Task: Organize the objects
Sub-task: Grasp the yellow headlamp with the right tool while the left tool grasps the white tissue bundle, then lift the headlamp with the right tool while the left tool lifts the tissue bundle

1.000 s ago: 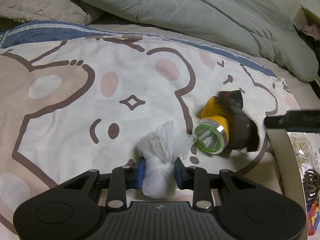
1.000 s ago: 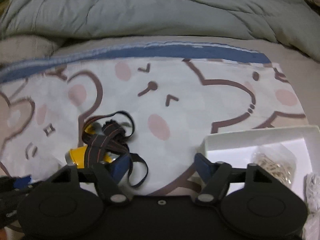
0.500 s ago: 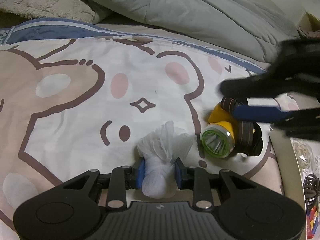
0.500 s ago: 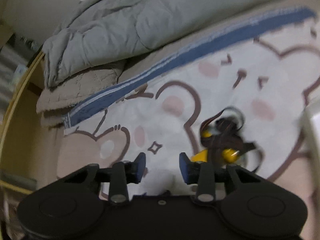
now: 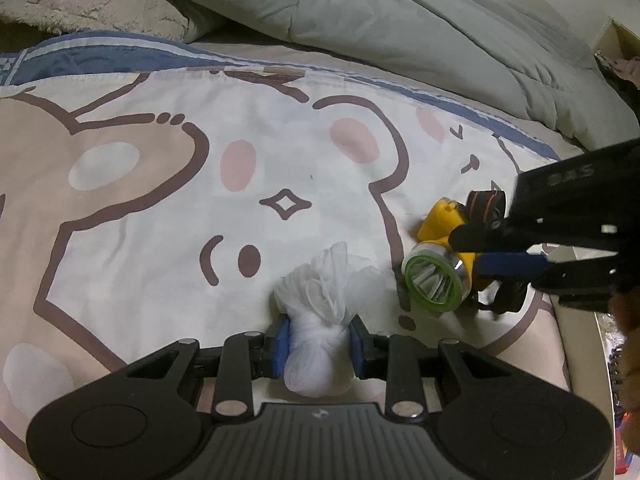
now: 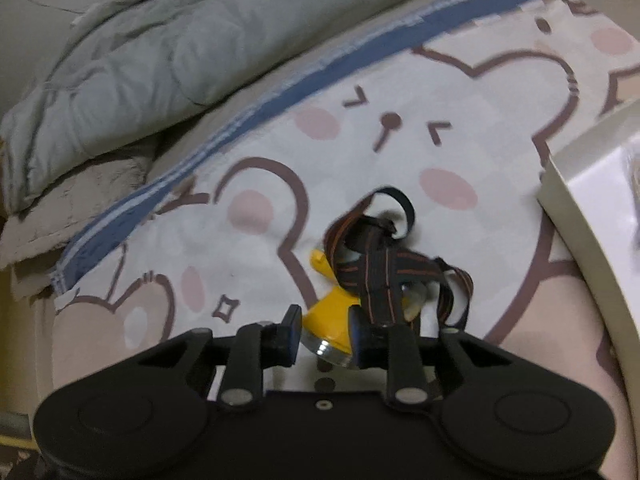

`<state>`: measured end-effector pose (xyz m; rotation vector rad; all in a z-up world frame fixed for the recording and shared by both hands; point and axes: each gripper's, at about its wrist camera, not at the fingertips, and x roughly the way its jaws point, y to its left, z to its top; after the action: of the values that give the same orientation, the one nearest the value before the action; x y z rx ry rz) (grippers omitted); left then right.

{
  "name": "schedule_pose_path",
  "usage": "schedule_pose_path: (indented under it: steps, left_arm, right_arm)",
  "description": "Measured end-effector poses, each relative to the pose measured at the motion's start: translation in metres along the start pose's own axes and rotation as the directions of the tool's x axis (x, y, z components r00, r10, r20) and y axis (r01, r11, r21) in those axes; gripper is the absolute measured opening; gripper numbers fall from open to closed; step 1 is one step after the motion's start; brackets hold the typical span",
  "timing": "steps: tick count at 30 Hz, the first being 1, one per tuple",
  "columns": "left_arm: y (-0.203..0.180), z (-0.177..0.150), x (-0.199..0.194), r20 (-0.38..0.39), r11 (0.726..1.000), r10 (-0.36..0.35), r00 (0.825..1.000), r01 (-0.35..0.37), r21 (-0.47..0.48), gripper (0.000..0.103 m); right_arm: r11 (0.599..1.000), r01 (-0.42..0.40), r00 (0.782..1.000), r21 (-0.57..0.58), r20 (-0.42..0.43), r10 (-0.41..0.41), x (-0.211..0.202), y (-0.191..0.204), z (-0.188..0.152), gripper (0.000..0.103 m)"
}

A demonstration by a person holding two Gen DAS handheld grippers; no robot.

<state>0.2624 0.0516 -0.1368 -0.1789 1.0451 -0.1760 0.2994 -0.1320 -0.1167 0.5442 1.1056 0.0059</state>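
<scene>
My left gripper (image 5: 319,340) held the knotted white bag (image 5: 316,336); my right gripper (image 6: 325,332) had just been closing on the yellow headlamp (image 6: 334,312) near the bedsheet's (image 5: 160,220) right edge.

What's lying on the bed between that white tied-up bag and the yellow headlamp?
Nothing. In the left wrist view only bare bear-print sheet separates the white bag from the headlamp.

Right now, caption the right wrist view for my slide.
Right gripper, jaws just closing, clamps the yellow headlamp on the bear-print sheet; its striped strap is tangled above, white box at right.
</scene>
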Motion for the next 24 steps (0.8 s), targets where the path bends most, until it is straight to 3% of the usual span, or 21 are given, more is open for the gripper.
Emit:
schedule_pose_path:
  steps: [9,12,13,16,20,24]
  left_arm:
    - [-0.002,0.0,0.003,-0.036,0.999,0.016,0.999,-0.015,0.028,0.031]
    - [0.0,0.001,0.002,-0.042,1.0,0.016,0.999,-0.015,0.021,0.031]
    - [0.001,0.001,0.002,-0.042,1.0,0.017,0.999,-0.016,0.018,0.031]
    - [0.004,0.001,0.001,-0.042,1.0,0.015,0.999,-0.014,0.011,0.031]
    - [0.007,0.001,0.001,-0.043,1.0,0.014,0.999,-0.013,0.007,0.031]
    - [0.01,0.001,0.0,-0.045,1.0,0.008,0.999,-0.009,-0.003,0.031]
  right_arm:
    - [0.983,0.136,0.991,0.123,-0.017,-0.135,0.017,0.019,0.005,0.048]
    - [0.969,0.18,0.984,0.171,-0.039,-0.176,0.022,0.02,0.007,0.046]
    - [0.959,0.199,0.98,0.201,-0.059,-0.191,0.026,0.017,0.006,0.049]
    - [0.944,0.185,0.982,0.274,-0.083,-0.169,0.036,0.007,-0.001,0.052]
    - [0.956,0.195,0.98,0.221,-0.067,-0.185,0.043,0.014,-0.006,0.048]
    - [0.973,0.143,0.989,0.182,-0.064,-0.134,0.046,0.007,-0.006,0.048]
